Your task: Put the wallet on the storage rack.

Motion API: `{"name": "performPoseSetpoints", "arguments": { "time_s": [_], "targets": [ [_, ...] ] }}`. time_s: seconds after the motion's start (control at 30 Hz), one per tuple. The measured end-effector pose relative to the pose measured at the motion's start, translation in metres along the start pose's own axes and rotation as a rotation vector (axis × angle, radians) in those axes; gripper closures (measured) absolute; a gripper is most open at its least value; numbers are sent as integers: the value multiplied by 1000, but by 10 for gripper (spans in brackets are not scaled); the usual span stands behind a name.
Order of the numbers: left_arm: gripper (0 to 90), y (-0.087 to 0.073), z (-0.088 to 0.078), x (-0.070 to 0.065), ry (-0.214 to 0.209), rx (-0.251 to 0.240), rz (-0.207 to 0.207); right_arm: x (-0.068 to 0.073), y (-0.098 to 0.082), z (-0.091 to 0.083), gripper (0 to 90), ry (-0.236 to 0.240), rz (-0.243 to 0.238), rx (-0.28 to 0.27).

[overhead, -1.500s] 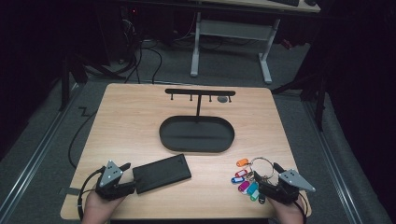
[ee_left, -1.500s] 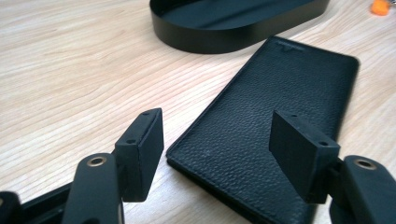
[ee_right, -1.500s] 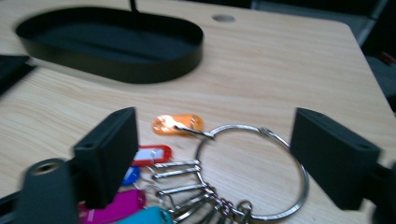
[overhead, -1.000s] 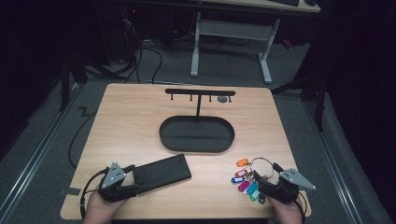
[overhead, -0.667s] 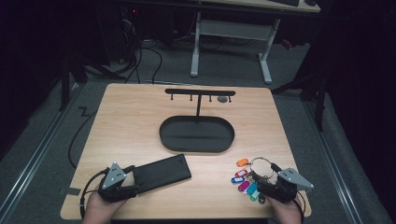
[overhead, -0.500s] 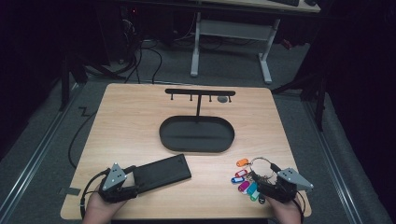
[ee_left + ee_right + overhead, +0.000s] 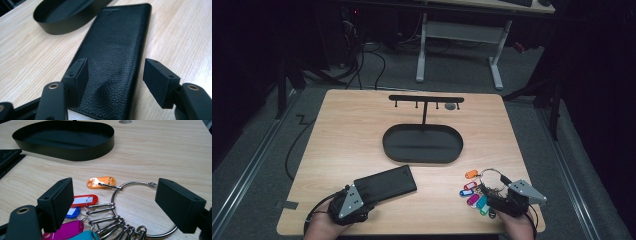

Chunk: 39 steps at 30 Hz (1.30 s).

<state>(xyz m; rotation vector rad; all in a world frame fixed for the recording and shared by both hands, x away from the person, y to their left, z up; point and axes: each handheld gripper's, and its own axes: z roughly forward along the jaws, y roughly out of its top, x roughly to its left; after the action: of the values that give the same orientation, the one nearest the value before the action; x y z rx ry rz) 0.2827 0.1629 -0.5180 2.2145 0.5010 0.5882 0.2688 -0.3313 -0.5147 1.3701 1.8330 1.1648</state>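
The left gripper [image 7: 362, 196] is straddling the near end of one black leather wallet [image 7: 384, 184], which is lying flat at the near left of the desk [image 7: 352, 130]. Its jaws have just been closing a little, yet in the left gripper view they are standing wide, with the wallet [image 7: 115, 50] between them and neither pad pressing on it. The step in hand looks like the approach to a grasp; the next move probably calls for closing squarely on the wallet's long edges.

At the near right, the right gripper [image 7: 494, 197] is hovering open and empty over one key ring [image 7: 140, 205] carrying at least five coloured tags. One black oval tray [image 7: 422, 144] and one hook rack [image 7: 426, 99] are standing farther back.
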Motion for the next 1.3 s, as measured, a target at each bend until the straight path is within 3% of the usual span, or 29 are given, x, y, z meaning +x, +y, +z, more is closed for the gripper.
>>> {"name": "performPoseSetpoints", "arguments": {
  "time_s": [0.2,0.43,0.63,0.8,0.97,1.1,1.3],
  "targets": [
    [386,0,4,-6,11,31,72,-3,0,0,154,0,7,0],
    [448,-1,7,-10,26,47,126,-3,-1,0,154,5,9,3],
    [447,-1,13,-13,45,73,175,-3,-1,1,154,6,14,5],
    [424,0,15,-11,38,72,162,-4,-1,1,155,7,12,6],
    [349,-3,15,-2,-18,54,109,-4,-1,1,156,10,14,8],
    [350,-4,15,-2,-18,47,110,-4,-1,1,157,12,18,10],
    [434,-7,15,-1,3,35,112,-5,-2,1,158,15,25,12]
  ]
}}
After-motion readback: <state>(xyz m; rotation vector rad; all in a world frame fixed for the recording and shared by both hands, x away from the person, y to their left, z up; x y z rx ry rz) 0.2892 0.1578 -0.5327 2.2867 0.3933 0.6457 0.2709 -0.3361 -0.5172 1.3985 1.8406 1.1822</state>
